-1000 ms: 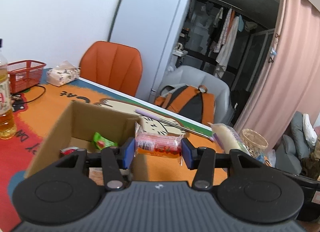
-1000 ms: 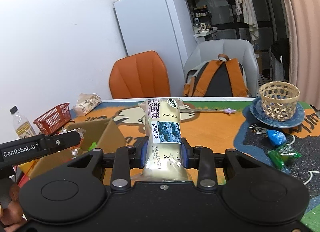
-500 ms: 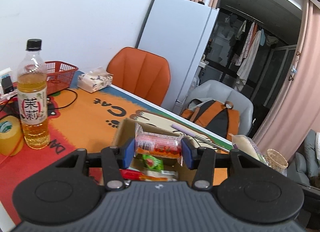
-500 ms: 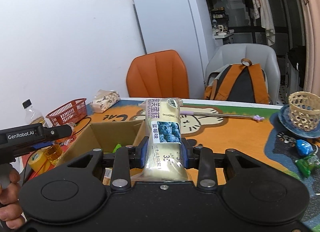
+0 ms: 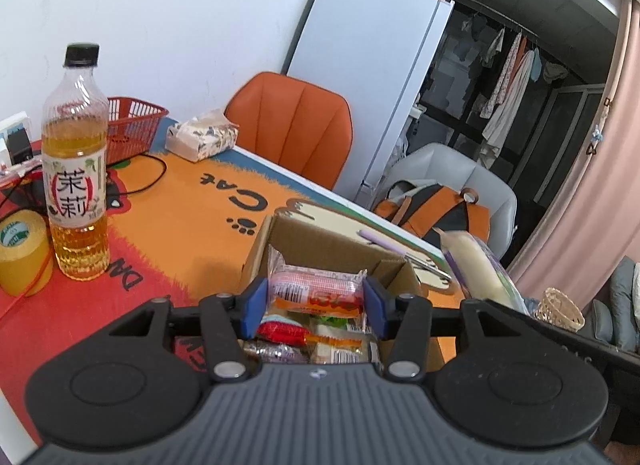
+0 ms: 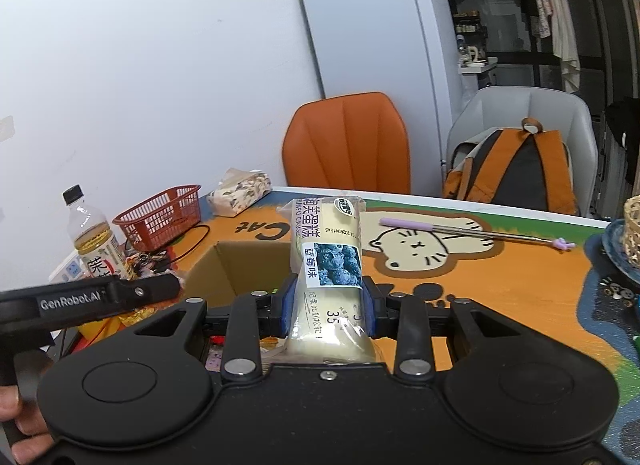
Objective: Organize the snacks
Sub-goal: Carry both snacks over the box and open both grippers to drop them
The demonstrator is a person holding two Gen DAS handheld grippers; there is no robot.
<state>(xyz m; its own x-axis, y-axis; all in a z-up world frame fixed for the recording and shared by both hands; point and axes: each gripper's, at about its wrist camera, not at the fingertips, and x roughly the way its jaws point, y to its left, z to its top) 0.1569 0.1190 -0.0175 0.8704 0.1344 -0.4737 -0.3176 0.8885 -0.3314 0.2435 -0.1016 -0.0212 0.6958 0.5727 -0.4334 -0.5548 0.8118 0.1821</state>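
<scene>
On table, far left: yellow tape roll [image 5: 18, 249], upright, touching the mat's red part.
Beside it: tea bottle [image 5: 76, 169], upright, black cap, amber liquid, label with red and black characters; seen again in right wrist view [image 6: 94, 243].
Behind bottle: red basket [image 5: 130, 127], mesh sides; contents cannot be told. Black cable [image 5: 154, 181] loops on the mat in front of it.
Next right: tissue pack [image 5: 202, 137], patterned wrap, lying at the table's far edge.
Table [image 5: 180, 233]: covered by an orange cat-print mat.
Behind table: orange chair [image 5: 294, 127]; white fridge [image 5: 368, 65] against the wall; grey chair [image 6: 524, 113] bearing an orange and black backpack [image 6: 516, 169].
Centre: cardboard box [image 5: 320, 243], open at top, several wrapped snacks [image 5: 320, 339] lying inside.
Left gripper [image 5: 316, 299]: jaws closed on a sausage pack [image 5: 316, 293], pink and orange wrapper, held crosswise, over the box opening.
Right gripper [image 6: 328, 307]: jaws clamped on a blueberry cake [image 6: 328, 253], cream wrapper with a blueberry picture, held lengthwise and pointing away from the camera; it sits at the box's right side, above the near right corner. Same cake shows at the right in left wrist view [image 5: 476, 269].
Lower left of right wrist view: a hand [image 6: 18, 431] around the left gripper's black handle.
Right of box: lilac-handled stick [image 6: 460, 231] lying flat on the cat drawing.
Far right: woven basket [image 5: 558, 309] on a blue plate [image 6: 612, 253].
</scene>
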